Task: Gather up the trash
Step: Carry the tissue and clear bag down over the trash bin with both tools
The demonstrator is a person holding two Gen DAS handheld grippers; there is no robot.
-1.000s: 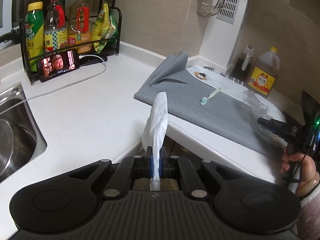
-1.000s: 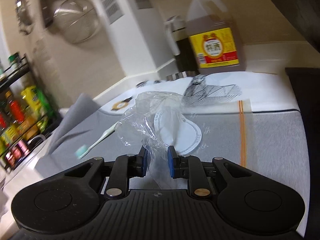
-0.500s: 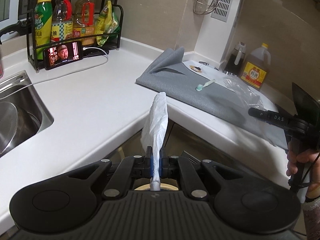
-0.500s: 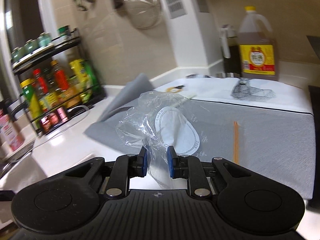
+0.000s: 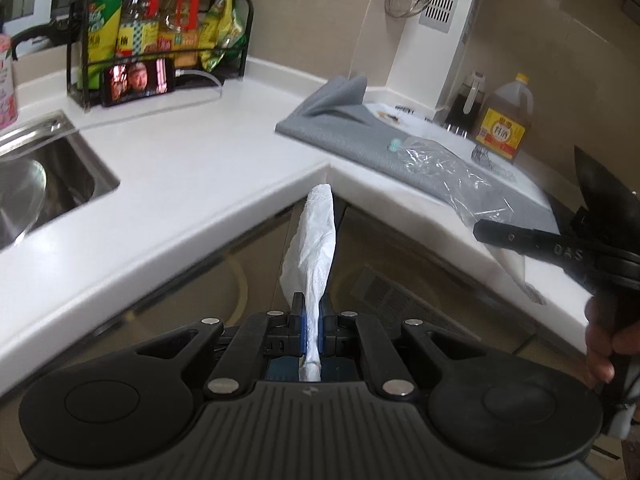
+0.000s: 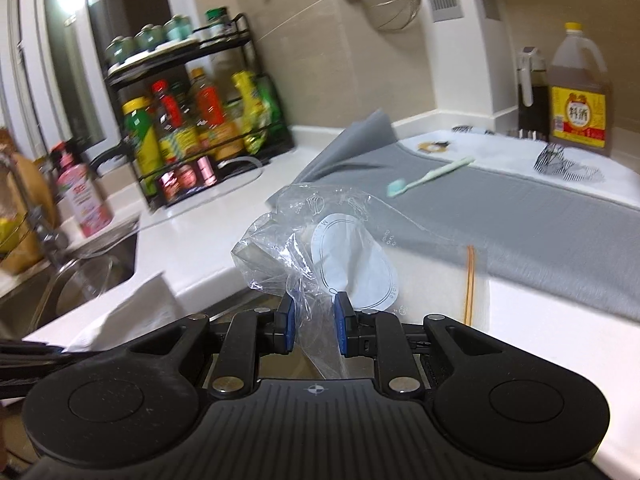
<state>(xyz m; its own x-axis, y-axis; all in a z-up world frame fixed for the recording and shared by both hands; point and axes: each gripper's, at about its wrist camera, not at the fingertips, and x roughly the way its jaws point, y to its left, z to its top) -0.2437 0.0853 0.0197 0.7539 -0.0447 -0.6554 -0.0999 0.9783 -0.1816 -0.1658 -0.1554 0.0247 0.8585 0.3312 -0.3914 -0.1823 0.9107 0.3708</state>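
Observation:
My left gripper (image 5: pixel 311 307) is shut on a crumpled white tissue (image 5: pixel 314 240) that sticks up between its jaws, held in front of the counter's inner corner, below its edge. My right gripper (image 6: pixel 314 309) is shut on a clear plastic bag (image 6: pixel 320 248) with a white oval label, held at the counter's front edge. That bag (image 5: pixel 448 172) and the right gripper's finger (image 5: pixel 520 240) also show at the right of the left wrist view. A light green toothbrush (image 6: pixel 430 176) lies on the grey mat (image 6: pixel 540 216).
A white L-shaped counter (image 5: pixel 180 168) has a steel sink (image 5: pixel 36 184) at left and a black rack of bottles (image 5: pixel 160 40) with a phone (image 5: pixel 138 80) at the back. An oil jug (image 6: pixel 578 92) and striped wrapper (image 6: pixel 564 164) sit beyond the mat. Cabinet fronts (image 5: pixel 200 292) are below.
Both grippers have drawn back and down from the counter with their loads. The left one now sits below the counter edge; the right one has swung left, bringing the rack and sink into view.

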